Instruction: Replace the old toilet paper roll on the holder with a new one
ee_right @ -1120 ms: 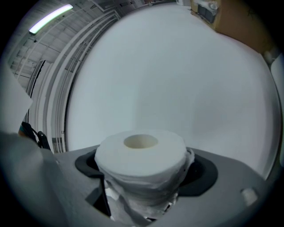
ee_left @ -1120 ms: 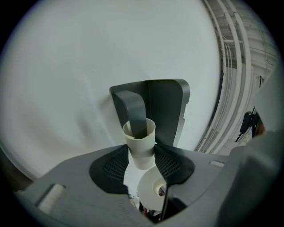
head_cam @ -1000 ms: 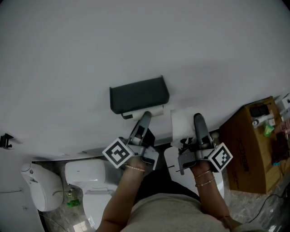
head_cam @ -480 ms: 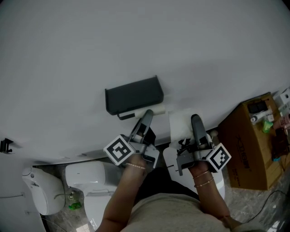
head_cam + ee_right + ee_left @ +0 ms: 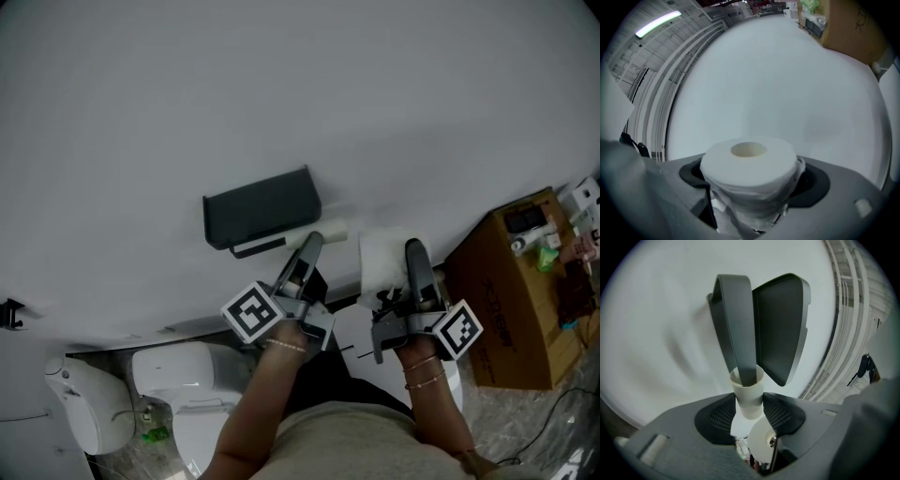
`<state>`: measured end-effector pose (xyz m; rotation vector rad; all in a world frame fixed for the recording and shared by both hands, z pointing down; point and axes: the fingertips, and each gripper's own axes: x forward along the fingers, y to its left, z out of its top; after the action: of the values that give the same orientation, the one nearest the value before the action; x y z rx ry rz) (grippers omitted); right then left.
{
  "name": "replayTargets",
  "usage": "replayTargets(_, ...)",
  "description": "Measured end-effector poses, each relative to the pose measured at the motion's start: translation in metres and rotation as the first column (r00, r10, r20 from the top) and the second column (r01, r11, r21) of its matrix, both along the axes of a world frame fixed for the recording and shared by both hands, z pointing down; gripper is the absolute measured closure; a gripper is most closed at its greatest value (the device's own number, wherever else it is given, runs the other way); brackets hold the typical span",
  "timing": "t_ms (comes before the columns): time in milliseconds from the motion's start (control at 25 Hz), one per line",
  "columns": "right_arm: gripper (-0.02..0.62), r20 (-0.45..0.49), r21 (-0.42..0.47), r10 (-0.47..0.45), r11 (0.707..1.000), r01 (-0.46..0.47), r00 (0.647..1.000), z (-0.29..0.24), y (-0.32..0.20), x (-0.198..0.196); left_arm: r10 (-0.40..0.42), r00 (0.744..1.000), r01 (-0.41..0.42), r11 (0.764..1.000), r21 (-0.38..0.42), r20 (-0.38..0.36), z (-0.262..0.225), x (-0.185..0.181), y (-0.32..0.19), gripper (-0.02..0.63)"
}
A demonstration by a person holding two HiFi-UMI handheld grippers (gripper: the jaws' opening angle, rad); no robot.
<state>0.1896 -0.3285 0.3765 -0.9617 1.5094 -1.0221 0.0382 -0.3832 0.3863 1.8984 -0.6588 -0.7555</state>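
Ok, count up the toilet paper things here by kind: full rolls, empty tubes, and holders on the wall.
full white toilet paper roll: 1
empty pale cardboard tube: 1
dark grey wall-mounted holder: 1
Total: 3

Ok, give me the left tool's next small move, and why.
Probably draw the tube off the bar: the left tool grips it, yet the bar's tip sits inside it. The right tool has the new roll ready.
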Motion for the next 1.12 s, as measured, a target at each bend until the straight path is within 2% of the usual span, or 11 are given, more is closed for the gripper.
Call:
replayTargets(440, 0.124, -0.003, 0.013, 0.063, 0.998, -0.063, 0.998, -0.007, 0.002, 0.001, 0.096, 0.995, -0.096, 0.995, 0.002, 0.013, -0.001, 0.011, -0.002, 0.419)
replayTargets(560, 0.124, -0.017, 0.017, 0.077, 0.997, -0.076, 0.997, -0.01, 0.002, 0.0, 0.107, 0.993, -0.107, 0.994, -0.002, 0.042, 0.005, 0.011, -0.002, 0.419)
replayTargets(760, 0.124, -0.012, 0.021, 0.096, 0.995, -0.096, 0.995, -0.008, 0.006, 0.036, 0.135, 0.988, -0.135, 0.991, -0.001, 0.07, 0.012, 0.05, 0.005, 0.419)
replayTargets(880, 0.124, -0.006, 0.018, 0.111, 0.994, -0.111, 0.994, -0.007, 0.006, 0.03, 0.156, 0.983, -0.159, 0.987, 0.017, 0.095, 0.014, 0.041, 0.008, 0.419)
replayTargets(1040, 0.124, 0.018, 0.023, 0.129, 0.991, -0.13, 0.991, -0.005, 0.009, 0.059, 0.181, 0.976, -0.182, 0.983, 0.002, 0.121, 0.019, 0.064, 0.023, 0.419)
replayTargets(1120, 0.123, 0.015, 0.025, 0.127, 0.992, -0.127, 0.992, -0.006, 0.01, 0.057, 0.19, 0.97, -0.195, 0.981, 0.018, 0.154, 0.022, 0.059, 0.032, 0.419)
